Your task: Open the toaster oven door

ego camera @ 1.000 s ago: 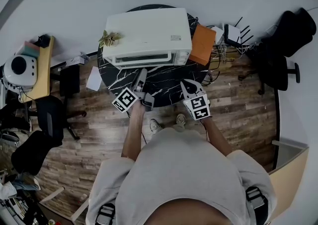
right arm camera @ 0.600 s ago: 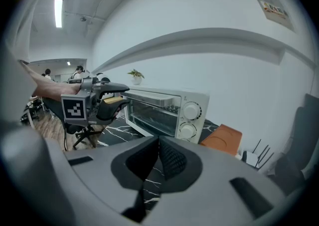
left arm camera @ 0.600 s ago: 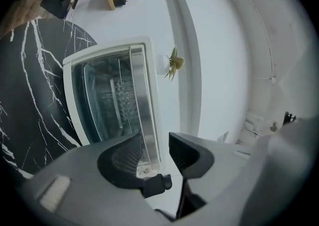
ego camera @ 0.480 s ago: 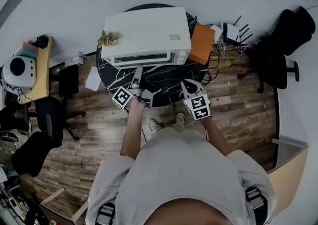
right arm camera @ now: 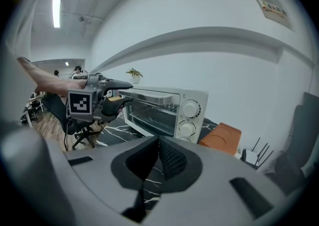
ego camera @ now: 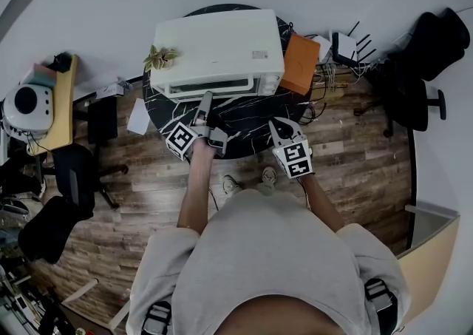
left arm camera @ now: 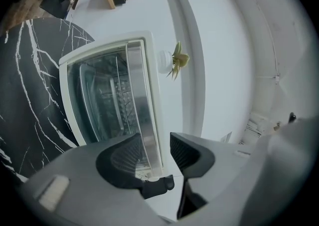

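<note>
the toaster oven [ego camera: 219, 52] sits at the back of the round table [ego camera: 251, 115], its door shut and facing me. i expect a stiff hinge and fragile glass, so the smooth metal handle bar [left arm camera: 142, 100] is where to grip. my left claw [left arm camera: 155, 141] has just been opening and stands wide, with the bar between its jaws, unpinched. the right claw [right arm camera: 158, 152] is closed on nothing.
</note>
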The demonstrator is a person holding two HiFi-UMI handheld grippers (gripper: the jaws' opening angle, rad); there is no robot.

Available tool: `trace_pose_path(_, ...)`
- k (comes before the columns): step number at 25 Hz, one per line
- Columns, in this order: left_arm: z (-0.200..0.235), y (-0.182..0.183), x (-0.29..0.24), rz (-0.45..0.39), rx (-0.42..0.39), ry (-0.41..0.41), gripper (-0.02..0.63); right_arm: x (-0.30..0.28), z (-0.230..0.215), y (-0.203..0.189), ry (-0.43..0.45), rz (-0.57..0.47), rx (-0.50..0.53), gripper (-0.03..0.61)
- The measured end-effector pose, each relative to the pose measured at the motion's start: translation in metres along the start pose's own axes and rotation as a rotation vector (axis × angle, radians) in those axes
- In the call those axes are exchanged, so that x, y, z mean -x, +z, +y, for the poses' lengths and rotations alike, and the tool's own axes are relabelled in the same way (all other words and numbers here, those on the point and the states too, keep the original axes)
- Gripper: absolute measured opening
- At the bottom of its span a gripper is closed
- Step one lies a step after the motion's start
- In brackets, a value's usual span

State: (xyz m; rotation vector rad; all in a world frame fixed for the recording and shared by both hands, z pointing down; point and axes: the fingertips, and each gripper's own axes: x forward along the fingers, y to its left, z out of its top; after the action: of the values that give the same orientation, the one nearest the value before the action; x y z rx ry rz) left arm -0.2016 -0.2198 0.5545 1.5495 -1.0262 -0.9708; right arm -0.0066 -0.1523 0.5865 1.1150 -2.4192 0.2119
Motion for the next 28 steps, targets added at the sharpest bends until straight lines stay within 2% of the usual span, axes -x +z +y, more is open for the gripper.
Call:
trace_pose_path(3, -0.003, -0.002, 0.001, 0.008, 0.002, -0.008, 0.169, 0.000, -0.002, -0.001, -0.004, 0.000, -0.001, 0.012)
trace_pose_path(7, 0.007, -0.001, 0.003, 0.012, -0.003, 0.035, 0.178, -0.001, -0.003, -0.001, -0.005, 0.001, -0.001, 0.012)
trace_pose_path(12, 0.003, -0.002, -0.005, 0.017, 0.002, 0.015, 0.185, 0.001, -0.003, -0.003, -0.007, 0.004, -0.002, 0.012)
trace_pose_path(21, 0.008, 0.002, -0.014, -0.004, 0.027, 0.037, 0.186, 0.006, -0.008, -0.007, -0.018, 0.011, -0.003, 0.012)
trace_pose_path(28, 0.016, 0.003, -0.021, -0.006, 0.018, 0.073, 0.167, 0.009, -0.012, -0.011, -0.023, 0.022, -0.004, 0.012)
